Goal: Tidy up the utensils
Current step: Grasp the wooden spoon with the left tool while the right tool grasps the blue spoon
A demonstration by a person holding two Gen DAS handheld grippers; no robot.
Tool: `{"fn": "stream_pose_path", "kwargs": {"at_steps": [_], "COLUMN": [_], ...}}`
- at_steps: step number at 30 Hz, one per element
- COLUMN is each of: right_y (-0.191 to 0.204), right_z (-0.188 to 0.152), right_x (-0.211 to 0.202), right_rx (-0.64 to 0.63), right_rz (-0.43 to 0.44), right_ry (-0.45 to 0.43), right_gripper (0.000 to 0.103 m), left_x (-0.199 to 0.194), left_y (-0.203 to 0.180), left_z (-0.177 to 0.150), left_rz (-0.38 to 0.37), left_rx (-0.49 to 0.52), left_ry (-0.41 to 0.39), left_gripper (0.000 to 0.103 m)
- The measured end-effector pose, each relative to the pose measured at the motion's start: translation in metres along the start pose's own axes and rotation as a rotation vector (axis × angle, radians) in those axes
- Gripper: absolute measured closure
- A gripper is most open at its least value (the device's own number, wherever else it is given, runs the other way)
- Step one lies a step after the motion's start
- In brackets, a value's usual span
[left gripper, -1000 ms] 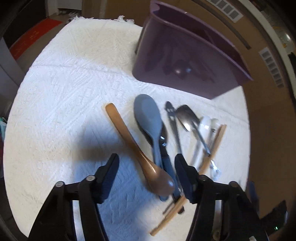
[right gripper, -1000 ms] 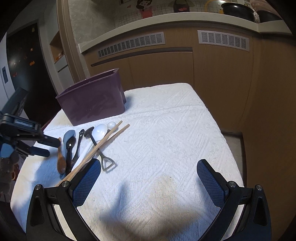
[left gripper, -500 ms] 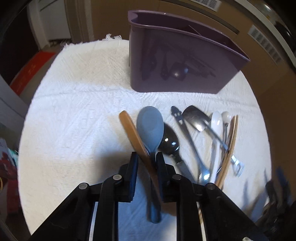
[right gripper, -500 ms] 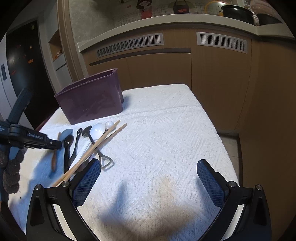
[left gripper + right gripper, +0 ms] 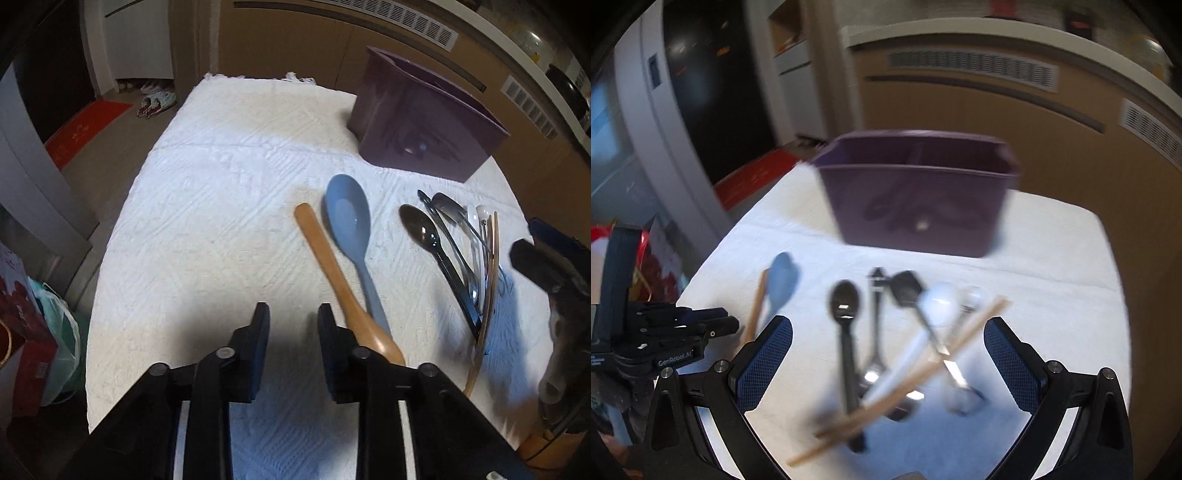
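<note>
Left gripper [image 5: 293,325]: jaws opening, nothing between. Right gripper [image 5: 886,354]: wide open, empty, above the utensil heap. Wooden spoon [image 5: 334,273]: mid-surface beside blue spoon [image 5: 351,229]; likely light, stiff, smooth; grasp mid-handle. Purple caddy [image 5: 417,125]: far edge.

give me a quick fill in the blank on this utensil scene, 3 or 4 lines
1. The wooden spoon lies right beside the ____ spoon.
2. The bin standing behind the utensils is ____ in colour.
3. Between the jaws of the left gripper there is ____.
4. The utensils lie on a ____ cloth.

Missing words: blue; purple; nothing; white
</note>
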State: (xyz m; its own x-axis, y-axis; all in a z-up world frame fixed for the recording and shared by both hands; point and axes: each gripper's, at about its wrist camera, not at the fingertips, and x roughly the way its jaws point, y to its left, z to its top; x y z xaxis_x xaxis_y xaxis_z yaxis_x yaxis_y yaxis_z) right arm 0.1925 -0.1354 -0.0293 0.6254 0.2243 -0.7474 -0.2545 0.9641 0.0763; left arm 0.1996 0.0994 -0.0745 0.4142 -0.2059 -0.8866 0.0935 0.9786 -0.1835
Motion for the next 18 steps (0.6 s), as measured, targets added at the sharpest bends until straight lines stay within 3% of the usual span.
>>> {"fn": "stream_pose_path", "kwargs": {"at_steps": [2, 4, 6, 9, 12, 18], "right_y": [0.027, 0.051, 0.072, 0.094, 0.106, 0.107], "right_z": [0.007, 0.012, 0.017, 0.022, 0.023, 0.029], "right_x": [0.019, 0.036, 0.054, 0.078, 0.098, 0.116], "right_rx": [-0.062, -0.125, -0.166, -0.2, -0.221, -0.21], "right_rz": [0.024, 0.055, 0.095, 0.107, 0.096, 0.126], "right_ry": [0.032, 0.065, 0.11, 0.146, 0.169, 0.173], "right_gripper": [0.007, 0.031, 0.042, 0.045, 0.06, 0.062], "left_x": [-0.006, -0.013, -0.018, -0.026, -0.025, -0.016], "left_y": [0.013, 0.023, 0.029, 0.04, 0.049, 0.065], "left_z": [-0.003, -0.006, -0.008, -0.009, -0.009, -0.012], "left_rz": [0.009, 0.003, -0.009, -0.009, -0.007, -0.006], "left_rx": [-0.037, -0.062, -0.083, -0.103, -0.13, -0.171], "left_ry": [-0.017, -0.036, -0.051, -0.085, -0.094, -0.066], "left_gripper": [0.051, 0.05, 0.047, 0.04, 0.036, 0.035]}}
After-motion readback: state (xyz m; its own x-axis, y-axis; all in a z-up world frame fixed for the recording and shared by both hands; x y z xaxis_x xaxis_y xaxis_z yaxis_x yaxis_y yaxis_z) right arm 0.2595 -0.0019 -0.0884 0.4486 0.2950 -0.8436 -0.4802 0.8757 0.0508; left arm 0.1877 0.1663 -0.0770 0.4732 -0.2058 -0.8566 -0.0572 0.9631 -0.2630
